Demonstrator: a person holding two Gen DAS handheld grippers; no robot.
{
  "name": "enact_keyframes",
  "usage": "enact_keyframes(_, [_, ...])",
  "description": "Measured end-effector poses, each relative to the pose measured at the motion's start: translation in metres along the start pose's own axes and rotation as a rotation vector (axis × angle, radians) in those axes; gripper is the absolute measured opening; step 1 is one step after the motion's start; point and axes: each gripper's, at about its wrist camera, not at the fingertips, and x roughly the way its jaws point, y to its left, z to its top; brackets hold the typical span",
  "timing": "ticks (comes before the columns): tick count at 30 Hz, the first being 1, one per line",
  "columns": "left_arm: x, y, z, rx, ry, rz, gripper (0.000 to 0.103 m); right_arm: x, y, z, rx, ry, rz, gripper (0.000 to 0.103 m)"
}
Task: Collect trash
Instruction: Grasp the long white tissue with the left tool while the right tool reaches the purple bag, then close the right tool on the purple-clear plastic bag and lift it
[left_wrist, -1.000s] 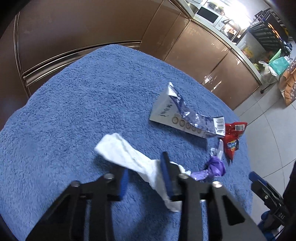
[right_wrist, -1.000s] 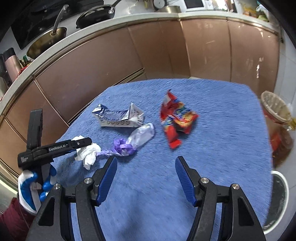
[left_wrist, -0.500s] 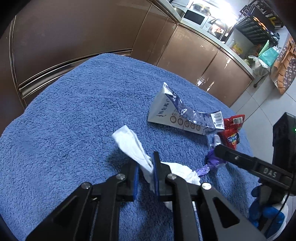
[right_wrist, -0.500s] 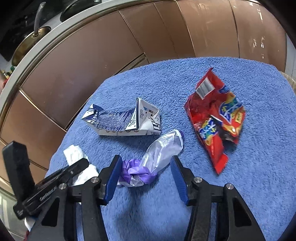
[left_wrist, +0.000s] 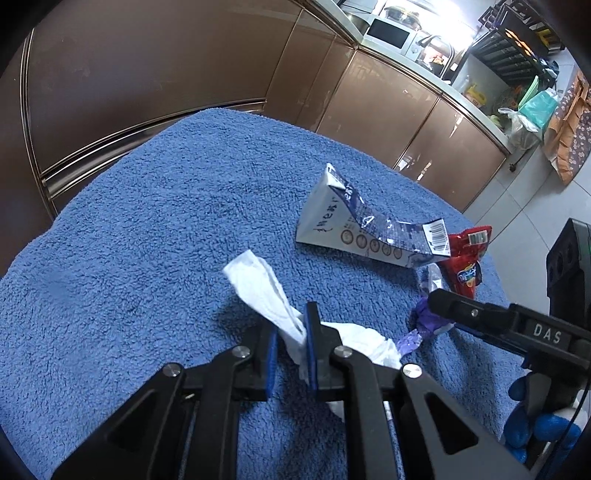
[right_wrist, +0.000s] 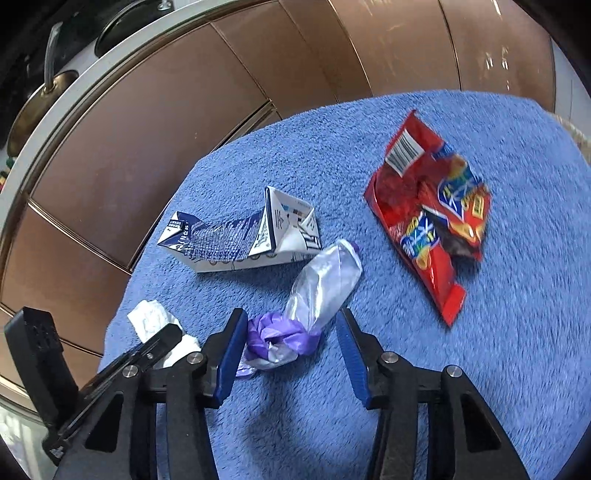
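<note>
- Left wrist view: the left tongs (left_wrist: 291, 349) are pinched tight on a crumpled white tissue (left_wrist: 266, 291), whose twisted end sticks up and away past the blue pads while the rest bunches under the right-hand pad.
- The tissue rests on a bench covered with a blue towel (left_wrist: 147, 229).
- Beyond it lies a flattened blue-and-white carton (left_wrist: 354, 229), and just past the carton's barcode end a red snack wrapper (left_wrist: 463, 264) (partly hidden by the carton).
- At the right edge the right tongs (left_wrist: 436, 299) reach in, one black finger lying over a purple plastic bag (left_wrist: 424, 325); a blue-gloved hand (left_wrist: 535, 428) grips the handle.
- Right wrist view: the right tongs (right_wrist: 291, 347) stand half-wide and have just been closing, with the purple plastic bag (right_wrist: 280, 338) between the pads; the left pad is against the knotted end, the right pad is still apart from it.
- The bag's clear, twisted part runs up and away toward the carton (right_wrist: 243, 236), which lies just beyond it.
- The red snack wrapper (right_wrist: 432, 218) lies well to the right, apart from the rest.
- At the lower left the left tongs (right_wrist: 162, 341) sit on the white tissue (right_wrist: 147, 319), near the towel's edge.
- Brown cabinet doors (right_wrist: 184, 110) curve behind the bench.
</note>
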Motion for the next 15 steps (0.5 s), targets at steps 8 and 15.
enact_keyframes(8, [0.000, -0.002, -0.002, -0.001, 0.001, 0.007, 0.012, 0.011, 0.001, 0.003, 0.094, 0.028, 0.074, 0.036])
enact_keyframes(15, [-0.006, -0.001, -0.007, -0.012, 0.010, -0.001, 0.011, -0.001, -0.007, -0.008, 0.113, 0.026, 0.131, 0.033])
